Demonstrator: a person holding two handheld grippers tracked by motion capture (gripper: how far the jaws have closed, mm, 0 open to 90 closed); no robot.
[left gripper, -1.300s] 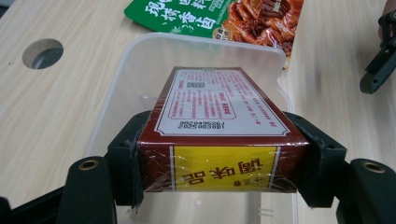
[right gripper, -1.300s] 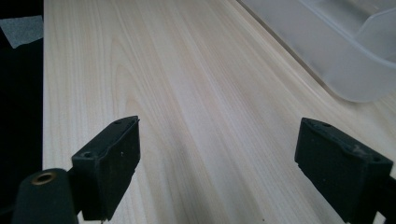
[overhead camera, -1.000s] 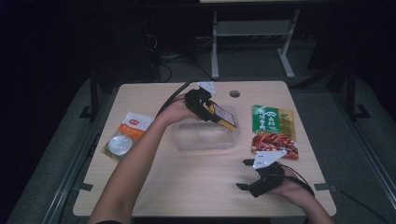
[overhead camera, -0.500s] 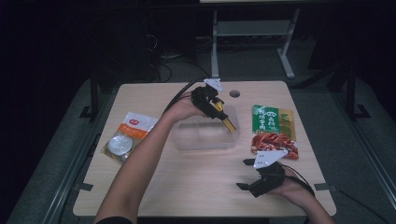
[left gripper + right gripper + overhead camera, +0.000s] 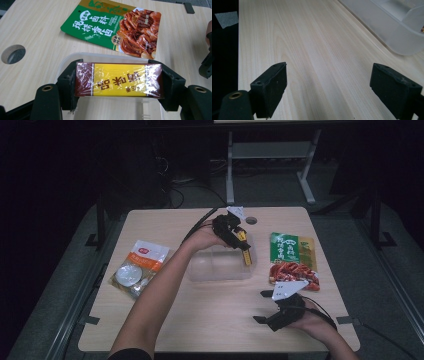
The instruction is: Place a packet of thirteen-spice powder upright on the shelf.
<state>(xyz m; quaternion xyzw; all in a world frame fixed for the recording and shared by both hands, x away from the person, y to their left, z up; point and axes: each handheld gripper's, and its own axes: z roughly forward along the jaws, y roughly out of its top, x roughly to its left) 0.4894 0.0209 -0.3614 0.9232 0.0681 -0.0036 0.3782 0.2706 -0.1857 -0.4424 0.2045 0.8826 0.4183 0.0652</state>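
Room dark all round; grey floor [image 5: 60,270] under and beside the table, a pale metal frame [image 5: 270,155] with crossbar standing well beyond the left claw, black cables on the floor near it. Table [image 5: 210,330]: light wood, grain running lengthwise, flat and matte, a round hole [image 5: 251,220] through the top just beyond the left claw. Clear plastic box [image 5: 220,267], open-topped, sits mid-table directly under the left claw; in the right gripper view its frosted wall [image 5: 392,32] lies ahead and to the right of the right claw, well apart from it. Green-and-red snack pouch [image 5: 293,257] lies flat between the two claws' sides of the table, just beyond the right claw and beside the box; in the left gripper view it lies ahead of the left claw [image 5: 118,80], past the box rim. Orange-and-white pouch [image 5: 137,269] lies flat far off to the left of the left claw. Left claw [image 5: 240,247] clamped on a small brown-and-yellow wrapped packet [image 5: 118,79], jaws pressing its two short ends, packet held above the box's opening, near its far right corner. Right claw [image 5: 265,320] spread wide, nothing between the jaws, low over bare table near the front edge [image 5: 327,85].
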